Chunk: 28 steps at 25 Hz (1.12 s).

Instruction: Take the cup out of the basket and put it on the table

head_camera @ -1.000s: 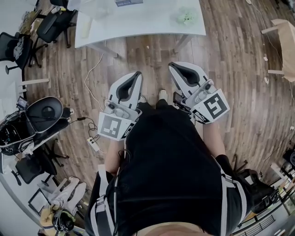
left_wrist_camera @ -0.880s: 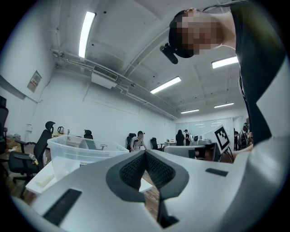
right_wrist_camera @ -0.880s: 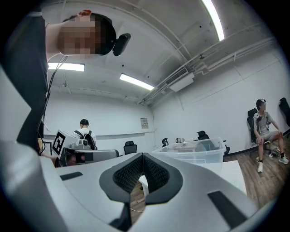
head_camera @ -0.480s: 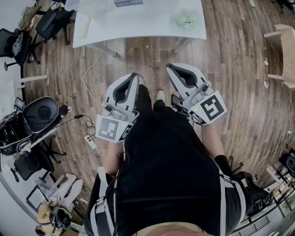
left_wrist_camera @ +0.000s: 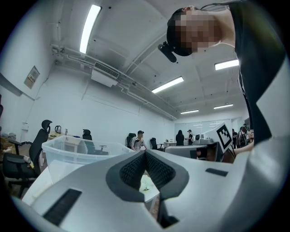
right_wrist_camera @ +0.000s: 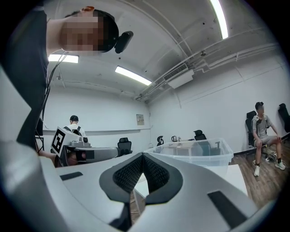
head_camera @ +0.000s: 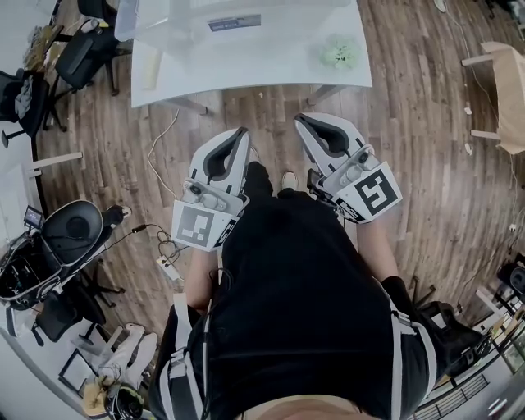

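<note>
A clear plastic bin point(head_camera: 164, 20) stands on the white table point(head_camera: 254, 61) at the top of the head view. It also shows in the left gripper view point(left_wrist_camera: 77, 152) and the right gripper view point(right_wrist_camera: 195, 152). No cup can be made out. A small pale green object point(head_camera: 339, 53) lies on the table's right part. My left gripper point(head_camera: 244, 131) and right gripper point(head_camera: 300, 120) hang side by side over the wooden floor, short of the table's near edge. The left gripper point(left_wrist_camera: 145, 153) and the right gripper point(right_wrist_camera: 142, 155) are both shut with nothing between the pads.
Office chairs point(head_camera: 82, 49) stand left of the table. A cable and power strip point(head_camera: 168, 267) lie on the floor at the left. A wooden piece of furniture point(head_camera: 504, 82) is at the right. A seated person point(right_wrist_camera: 263, 136) and other people are in the room's background.
The table and bin have slid lower in the head view, nearer to me. Both grippers stay shut and keep their places side by side.
</note>
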Motion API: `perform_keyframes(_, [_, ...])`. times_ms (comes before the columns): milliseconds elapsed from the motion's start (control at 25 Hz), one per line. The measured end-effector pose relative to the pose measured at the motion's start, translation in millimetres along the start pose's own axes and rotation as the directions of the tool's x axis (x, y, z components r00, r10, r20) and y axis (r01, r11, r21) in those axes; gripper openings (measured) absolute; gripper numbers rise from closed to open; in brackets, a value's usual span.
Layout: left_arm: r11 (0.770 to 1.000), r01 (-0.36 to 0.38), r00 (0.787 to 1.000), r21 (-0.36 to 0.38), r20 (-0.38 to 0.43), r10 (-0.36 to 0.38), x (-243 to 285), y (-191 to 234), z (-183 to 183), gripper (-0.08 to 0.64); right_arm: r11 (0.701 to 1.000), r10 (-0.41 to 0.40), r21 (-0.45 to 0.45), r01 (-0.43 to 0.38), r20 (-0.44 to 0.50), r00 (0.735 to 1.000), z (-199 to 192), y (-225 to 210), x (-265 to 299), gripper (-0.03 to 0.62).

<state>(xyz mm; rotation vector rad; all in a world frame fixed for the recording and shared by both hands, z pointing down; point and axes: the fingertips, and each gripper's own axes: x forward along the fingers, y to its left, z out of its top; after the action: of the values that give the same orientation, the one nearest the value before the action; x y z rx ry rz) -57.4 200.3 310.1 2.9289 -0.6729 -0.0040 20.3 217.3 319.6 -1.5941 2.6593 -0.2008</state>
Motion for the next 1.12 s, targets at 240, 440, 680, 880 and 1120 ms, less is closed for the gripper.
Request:
perform_keyframes(240, [1.000, 0.029, 1.000, 0.002, 0.007, -0.029, 3, 57, 13, 0.017, 1.000, -0.025, -0.014, 0.025, 0.000, 1.000, 12, -2, 56, 0.018])
perform_keyframes(440, [0.999, 0.048, 0.999, -0.004, 0.017, -0.048, 5, 95, 19, 0.017, 0.999, -0.052, -0.011, 0.052, 0.004, 0.999, 16, -7, 93, 0.018])
perform_keyframes(680, [0.997, 0.079, 0.997, -0.005, 0.016, -0.079, -3, 134, 23, 0.017, 0.996, -0.091, -0.013, 0.092, 0.013, 0.996, 21, -1, 131, 0.018])
perform_keyframes(880, [0.996, 0.090, 0.996, -0.020, 0.017, -0.090, 10, 151, 25, 0.017, 0.994, -0.105, -0.009, 0.105, 0.006, 0.994, 25, -11, 146, 0.018])
perform_keyframes(1120, [0.995, 0.099, 0.995, -0.027, 0.001, -0.099, 37, 161, 18, 0.017, 0.994, -0.113, 0.001, 0.113, 0.004, 0.994, 22, -41, 156, 0.018])
